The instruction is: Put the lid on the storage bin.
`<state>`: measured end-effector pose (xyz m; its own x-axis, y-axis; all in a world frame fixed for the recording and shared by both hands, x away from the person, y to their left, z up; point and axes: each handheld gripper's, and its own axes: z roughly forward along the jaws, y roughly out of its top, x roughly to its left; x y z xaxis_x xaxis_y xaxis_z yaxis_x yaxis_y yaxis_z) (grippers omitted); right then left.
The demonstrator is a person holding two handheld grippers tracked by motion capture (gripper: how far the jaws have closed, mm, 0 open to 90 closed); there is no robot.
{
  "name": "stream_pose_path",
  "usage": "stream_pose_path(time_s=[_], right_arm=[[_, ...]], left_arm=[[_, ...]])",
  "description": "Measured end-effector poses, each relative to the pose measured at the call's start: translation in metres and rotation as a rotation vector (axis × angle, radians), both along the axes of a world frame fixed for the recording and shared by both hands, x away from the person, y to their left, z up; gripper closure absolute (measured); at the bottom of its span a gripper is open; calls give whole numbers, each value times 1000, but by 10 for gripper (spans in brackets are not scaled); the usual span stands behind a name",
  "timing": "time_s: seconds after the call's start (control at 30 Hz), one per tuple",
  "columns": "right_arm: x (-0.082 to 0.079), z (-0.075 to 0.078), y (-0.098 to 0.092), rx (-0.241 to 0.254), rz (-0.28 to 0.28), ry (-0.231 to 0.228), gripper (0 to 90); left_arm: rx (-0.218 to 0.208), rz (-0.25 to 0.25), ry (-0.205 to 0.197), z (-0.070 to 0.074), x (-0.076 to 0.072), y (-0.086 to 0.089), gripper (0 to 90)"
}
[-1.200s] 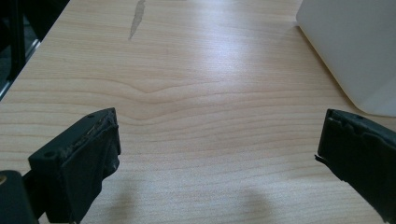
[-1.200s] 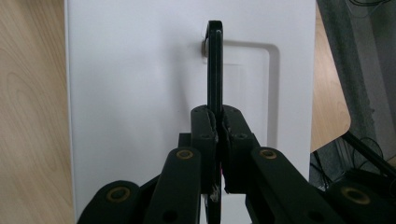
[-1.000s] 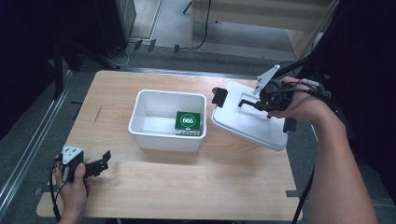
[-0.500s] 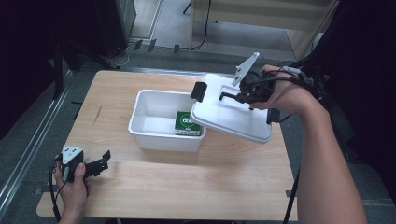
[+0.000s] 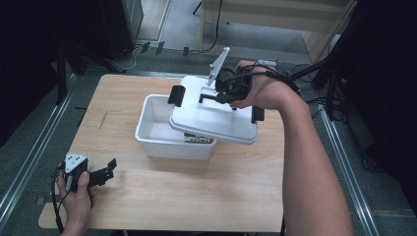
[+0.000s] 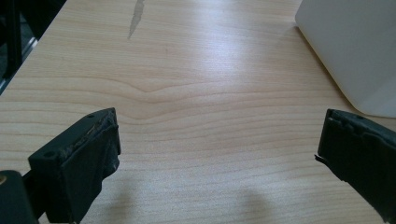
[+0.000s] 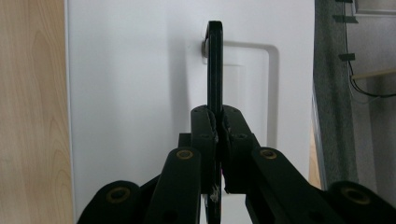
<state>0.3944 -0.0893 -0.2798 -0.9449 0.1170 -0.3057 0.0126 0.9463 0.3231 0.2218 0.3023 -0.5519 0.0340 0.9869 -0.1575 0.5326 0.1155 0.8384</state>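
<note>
At the near left corner of the tabletop [image 5: 236, 191] the left gripper [image 5: 105, 172] is held low in a hand [image 5: 74, 194], its jaws spread wide with bare wood between them; in the left gripper view its left fingertip [image 6: 88, 154] is seen whole, the right one is cut off by the frame edge, and a corner of the white bin [image 6: 355, 51] is seen at the upper right. Further in, the white bin [image 5: 162, 142] is seen standing open on the tabletop, long axis across the table; its right half is covered from above by the white lid [image 5: 211, 120], so most of the interior is hidden. A green-and-white item [image 5: 199, 139] inside is seen as a strip under the lid's near edge and cannot be read. The lid is held clear of the bin, overlapping its right half and overhanging its right end, long axis roughly along the bin's, with the right end sloped a little nearer; a black latch [image 5: 177, 95] is noted at its left end and another [image 5: 257, 114] at the right. The lid's black handle [image 7: 215, 65] is clamped edge-on between the closed jaws of the right gripper [image 7: 215, 122], which is placed directly above the lid's centre. In the high view the right gripper [image 5: 231, 91] is largely masked by the hand [image 5: 265, 91], so the contact itself is not resolved there.
</note>
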Motion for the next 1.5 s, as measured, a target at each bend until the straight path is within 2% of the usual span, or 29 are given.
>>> stream_pose_path(time_s=[0.27,0.87,1.1,1.37,1.5], right_arm=[[4,-5,36,-19,34,16,860],[14,-25,93,-30,82,53,860],[16,-34,105,-44,90,59,860],[18,-39,111,-65,72,80,859],[17,-42,114,-64,84,79,860]], left_arm=[[-6,-3,0,0,0,0,0],[-3,-3,3,0,0,0,0],[-6,-5,3,0,-1,1,0],[-7,-5,4,0,0,1,0],[-7,-6,4,0,0,1,0]])
